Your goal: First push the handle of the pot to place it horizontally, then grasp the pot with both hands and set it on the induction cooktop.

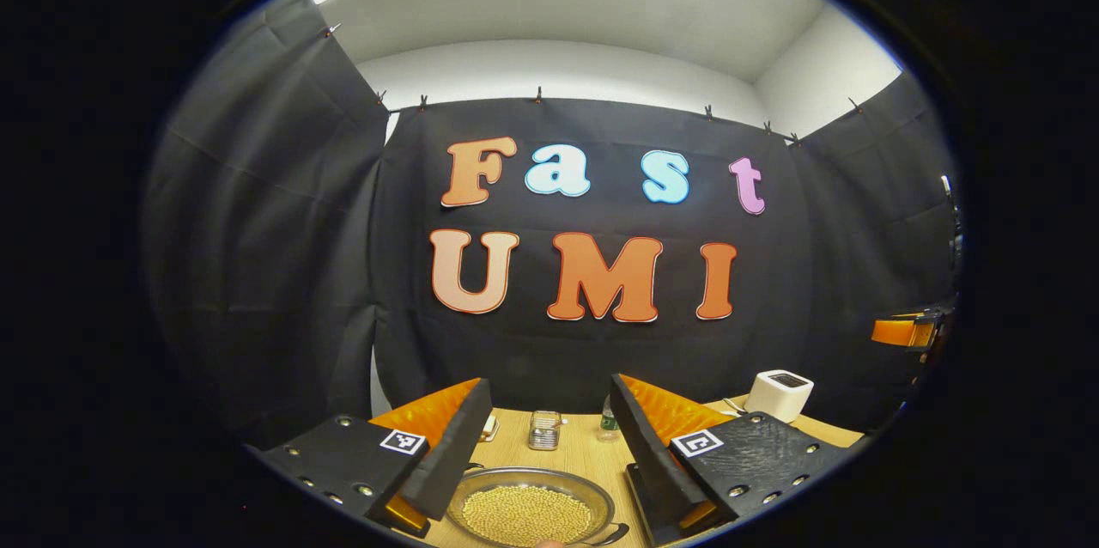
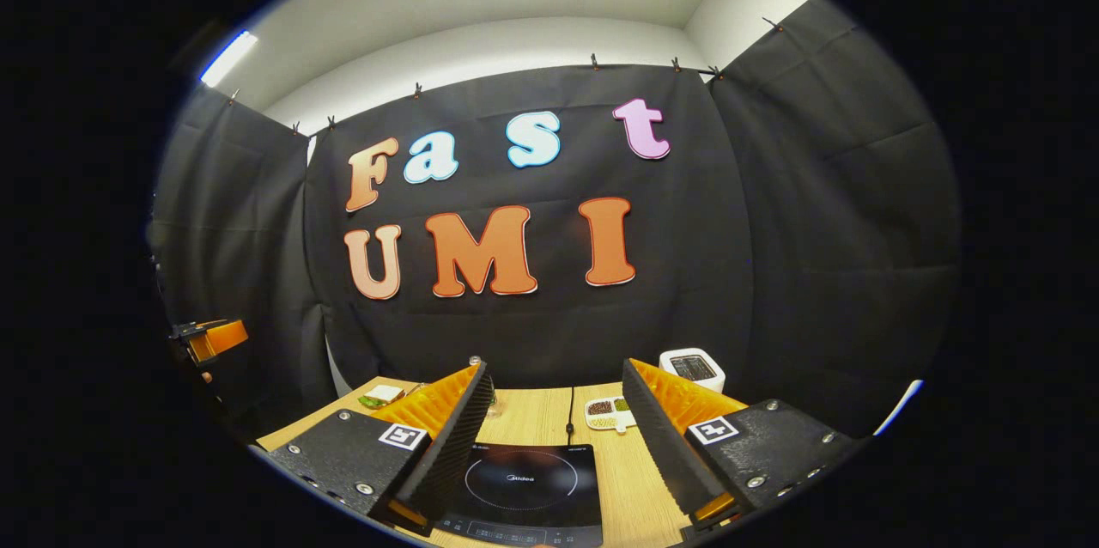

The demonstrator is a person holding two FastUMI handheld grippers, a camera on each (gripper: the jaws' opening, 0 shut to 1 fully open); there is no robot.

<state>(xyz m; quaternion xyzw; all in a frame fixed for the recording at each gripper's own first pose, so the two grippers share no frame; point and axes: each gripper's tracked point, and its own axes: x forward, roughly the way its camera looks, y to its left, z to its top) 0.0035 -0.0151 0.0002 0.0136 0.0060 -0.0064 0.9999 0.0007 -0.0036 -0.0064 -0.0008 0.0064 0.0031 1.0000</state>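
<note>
Below left gripper, jaws wide: pot at 6 o'clock, handle toward 5, needs a low sideways push till horizontal; right gripper wide over cooktop.

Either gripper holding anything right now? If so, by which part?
Nothing held. The left gripper is open above the pot; the right gripper is open above the induction cooktop. Neither touches anything.
</note>
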